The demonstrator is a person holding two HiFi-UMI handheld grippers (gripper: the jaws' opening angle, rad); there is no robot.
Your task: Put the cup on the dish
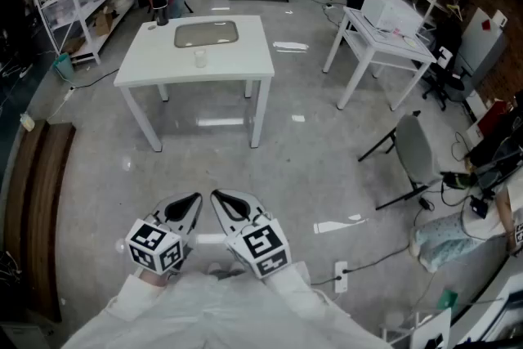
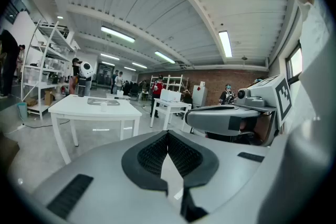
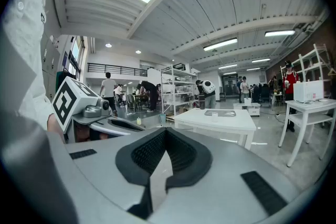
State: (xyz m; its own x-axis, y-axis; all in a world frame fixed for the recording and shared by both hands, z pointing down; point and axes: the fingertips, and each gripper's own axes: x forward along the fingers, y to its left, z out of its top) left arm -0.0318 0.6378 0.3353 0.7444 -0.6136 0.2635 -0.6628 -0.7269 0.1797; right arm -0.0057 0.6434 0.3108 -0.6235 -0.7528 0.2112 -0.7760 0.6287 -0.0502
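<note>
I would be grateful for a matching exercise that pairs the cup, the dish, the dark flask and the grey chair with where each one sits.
Things:
1. cup
2. dish
3. dark flask
4. grey chair

Places:
A. on the floor, to the right of the white table
B. at the tabletop's far left corner
C. on the tabletop, nearer the person than the dish and apart from it
D. in the middle of the tabletop's far half

Pairs: 1-C, 2-D, 3-B, 4-A
</note>
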